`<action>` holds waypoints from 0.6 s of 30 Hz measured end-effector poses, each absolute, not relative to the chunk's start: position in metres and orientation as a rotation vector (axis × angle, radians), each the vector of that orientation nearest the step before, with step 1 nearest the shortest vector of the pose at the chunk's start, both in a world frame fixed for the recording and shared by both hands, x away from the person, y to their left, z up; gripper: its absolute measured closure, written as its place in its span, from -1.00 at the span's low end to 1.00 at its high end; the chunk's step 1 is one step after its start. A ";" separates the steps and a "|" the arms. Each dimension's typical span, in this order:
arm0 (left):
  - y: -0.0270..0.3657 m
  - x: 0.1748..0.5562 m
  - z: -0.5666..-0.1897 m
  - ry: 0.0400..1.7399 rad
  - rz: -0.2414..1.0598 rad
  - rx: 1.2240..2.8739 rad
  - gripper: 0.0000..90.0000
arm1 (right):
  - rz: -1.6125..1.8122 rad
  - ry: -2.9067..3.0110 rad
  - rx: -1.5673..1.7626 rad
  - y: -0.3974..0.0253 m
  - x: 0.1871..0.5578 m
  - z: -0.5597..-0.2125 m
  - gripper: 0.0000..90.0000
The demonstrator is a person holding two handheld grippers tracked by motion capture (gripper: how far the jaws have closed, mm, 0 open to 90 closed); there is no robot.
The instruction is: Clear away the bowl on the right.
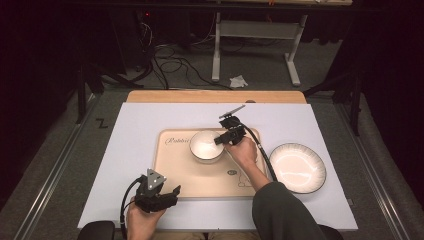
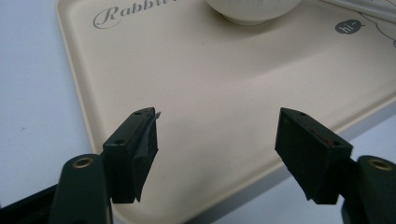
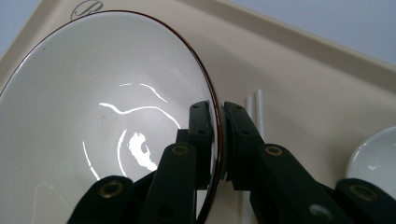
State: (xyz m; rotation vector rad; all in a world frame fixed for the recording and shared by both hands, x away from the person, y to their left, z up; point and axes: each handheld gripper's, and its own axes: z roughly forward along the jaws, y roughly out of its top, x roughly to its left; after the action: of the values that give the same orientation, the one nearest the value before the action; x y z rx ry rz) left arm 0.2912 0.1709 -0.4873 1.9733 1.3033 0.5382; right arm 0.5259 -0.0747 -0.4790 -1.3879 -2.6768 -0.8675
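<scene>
Two tools: right tool [image 3: 219,140] pinches the bowl [image 3: 93,116] rim; left tool [image 2: 217,154] spread over tray [image 2: 224,93] edge.

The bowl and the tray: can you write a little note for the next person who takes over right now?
Right gripper: shut on the rim of the white ceramic bowl, one jaw inside, one outside.
Left gripper: open, holding nothing, above the near left corner of the beige plastic tray.
Things: the bowl sits on the tray near its far edge. The white ribbed plate with a dark rim lies on the white table mat, right of the tray.
Done: the bowl is gripped.
Left: probably moving the bowl; where to is not clear. Lift slowly, since the hold is on the rim alone.
</scene>
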 end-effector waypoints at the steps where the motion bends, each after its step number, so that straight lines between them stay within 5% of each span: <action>1: 0.171 0.291 -0.487 1.304 0.538 1.974 -0.33 | -0.872 -2.675 -1.395 -0.075 0.527 -0.479 0.87; 18: 0.169 0.289 -0.489 1.306 0.540 1.985 -0.33 | -0.919 -2.699 -1.443 -0.074 0.534 -0.481 0.82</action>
State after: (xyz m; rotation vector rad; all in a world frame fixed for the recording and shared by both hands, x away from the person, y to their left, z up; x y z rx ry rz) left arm 0.2892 0.1695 -0.4890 1.9850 1.3063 0.5400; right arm 0.5340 -0.0744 -0.4811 -1.4426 -2.6993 -0.9192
